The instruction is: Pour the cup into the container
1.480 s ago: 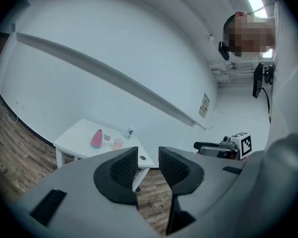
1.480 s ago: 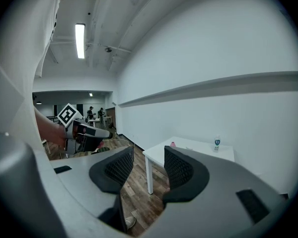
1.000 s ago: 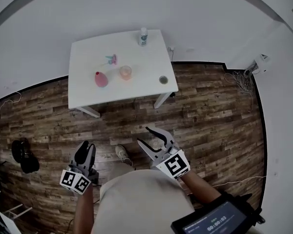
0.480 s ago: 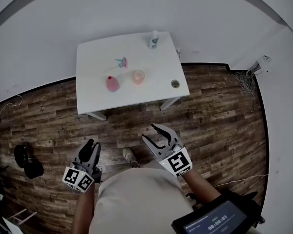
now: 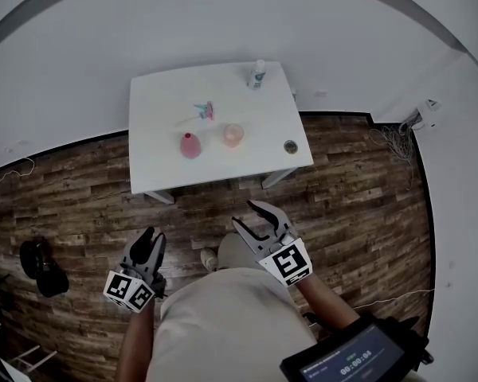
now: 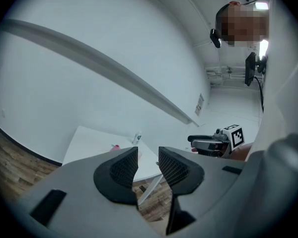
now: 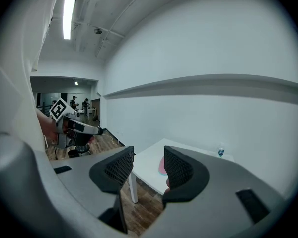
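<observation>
Across the wooden floor stands a white table (image 5: 159, 157). On it are a pink vase-shaped container (image 5: 190, 145) and a clear pinkish cup (image 5: 233, 134) to its right. Both grippers are held low in front of the person, well short of the table. My left gripper (image 5: 148, 241) (image 6: 148, 165) is shut, with only a slim gap between its pads and nothing in it. My right gripper (image 5: 253, 217) (image 7: 149, 167) is shut too, also empty. Past the right gripper's jaws, the right gripper view shows the table (image 7: 188, 150) and the pink container (image 7: 162, 166).
A small bottle (image 5: 257, 74) stands at the table's far edge, a pink and teal item (image 5: 206, 111) near the middle, a small round lid-like object (image 5: 291, 146) at the right front. A black bag (image 5: 41, 265) lies on the floor at left; cables (image 5: 394, 138) lie by the right wall.
The person has walked toward the table, which now sits lower in the head view. Both grippers came forward with the person, their jaws unchanged.
</observation>
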The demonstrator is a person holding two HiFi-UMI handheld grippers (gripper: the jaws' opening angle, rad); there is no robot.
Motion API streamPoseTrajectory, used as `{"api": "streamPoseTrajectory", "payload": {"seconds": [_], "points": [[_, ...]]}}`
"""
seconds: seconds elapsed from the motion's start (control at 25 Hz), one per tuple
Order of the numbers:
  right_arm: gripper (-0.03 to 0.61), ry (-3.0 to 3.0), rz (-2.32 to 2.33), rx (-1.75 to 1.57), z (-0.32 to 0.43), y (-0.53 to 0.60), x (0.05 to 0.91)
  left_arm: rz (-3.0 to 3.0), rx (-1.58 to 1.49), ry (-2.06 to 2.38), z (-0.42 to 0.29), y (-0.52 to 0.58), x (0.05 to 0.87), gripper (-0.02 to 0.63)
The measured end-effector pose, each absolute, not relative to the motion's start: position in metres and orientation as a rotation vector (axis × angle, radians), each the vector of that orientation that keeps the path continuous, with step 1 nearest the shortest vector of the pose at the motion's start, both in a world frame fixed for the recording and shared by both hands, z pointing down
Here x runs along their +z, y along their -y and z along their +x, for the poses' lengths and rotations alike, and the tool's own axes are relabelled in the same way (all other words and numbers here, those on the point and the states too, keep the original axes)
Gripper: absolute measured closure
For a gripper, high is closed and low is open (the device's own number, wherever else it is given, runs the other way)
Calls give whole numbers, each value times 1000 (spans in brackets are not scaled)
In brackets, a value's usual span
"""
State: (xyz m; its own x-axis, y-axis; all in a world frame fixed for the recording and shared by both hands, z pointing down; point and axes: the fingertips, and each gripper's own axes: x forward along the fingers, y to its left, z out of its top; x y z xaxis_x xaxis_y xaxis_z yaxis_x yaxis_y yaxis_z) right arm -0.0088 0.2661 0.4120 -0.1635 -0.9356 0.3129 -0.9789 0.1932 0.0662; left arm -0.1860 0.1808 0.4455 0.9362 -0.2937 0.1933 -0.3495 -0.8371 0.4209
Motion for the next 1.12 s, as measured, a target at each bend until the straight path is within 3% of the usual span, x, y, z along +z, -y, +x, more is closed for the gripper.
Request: {"api": "streamPoseTrajectory", "payload": {"seconds": [0.88, 1.12], "points": [[403, 2327, 1541, 180, 42, -135, 433, 2660, 240, 629, -119, -94, 439, 492], [322, 2390, 1452, 243, 59, -94, 446, 2650, 272, 675, -99, -70, 441, 492]]}}
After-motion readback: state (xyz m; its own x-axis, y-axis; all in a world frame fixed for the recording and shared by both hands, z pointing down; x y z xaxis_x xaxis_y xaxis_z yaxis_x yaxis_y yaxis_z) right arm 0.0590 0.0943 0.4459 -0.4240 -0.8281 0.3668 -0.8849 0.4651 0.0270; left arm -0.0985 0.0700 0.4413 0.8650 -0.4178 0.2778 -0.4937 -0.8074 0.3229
